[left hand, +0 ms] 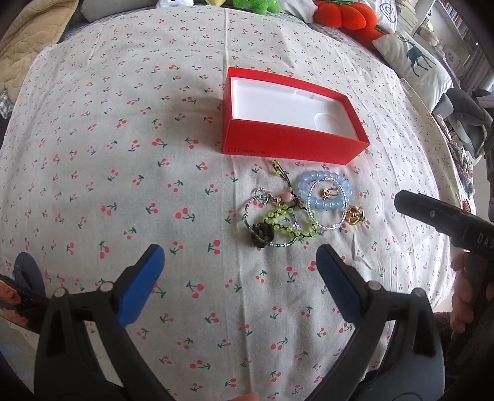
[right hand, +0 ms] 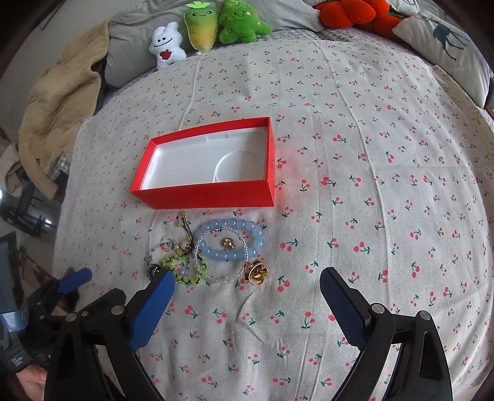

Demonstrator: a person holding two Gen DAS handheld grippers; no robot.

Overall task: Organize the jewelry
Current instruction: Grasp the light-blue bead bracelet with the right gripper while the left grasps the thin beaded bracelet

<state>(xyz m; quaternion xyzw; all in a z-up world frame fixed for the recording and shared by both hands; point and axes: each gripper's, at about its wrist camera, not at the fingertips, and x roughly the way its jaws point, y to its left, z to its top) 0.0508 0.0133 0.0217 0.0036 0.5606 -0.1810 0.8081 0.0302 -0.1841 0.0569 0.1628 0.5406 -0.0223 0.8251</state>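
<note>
An open red box (left hand: 290,151) (right hand: 207,194) with a white lining lies on the cherry-print sheet. Just in front of it sits a heap of jewelry: a pale blue bead bracelet (left hand: 324,189) (right hand: 230,240), a clear bead loop (left hand: 327,226), a green bead bracelet (left hand: 285,220) (right hand: 185,268), a dark flower piece (left hand: 261,236), a small gold ring (right hand: 228,243) and a gold clip (left hand: 355,216) (right hand: 256,271). My left gripper (left hand: 240,265) hangs open, short of the heap. My right gripper (right hand: 247,285) is open too, over the heap's near edge, holding nothing.
Plush toys (right hand: 228,24), an orange cushion (left hand: 342,14) and a deer pillow (left hand: 416,64) line the bed's far side. A beige blanket (right hand: 58,108) is bunched at the left. The bed edge falls off at the right of the left wrist view, near a hand (left hand: 463,293).
</note>
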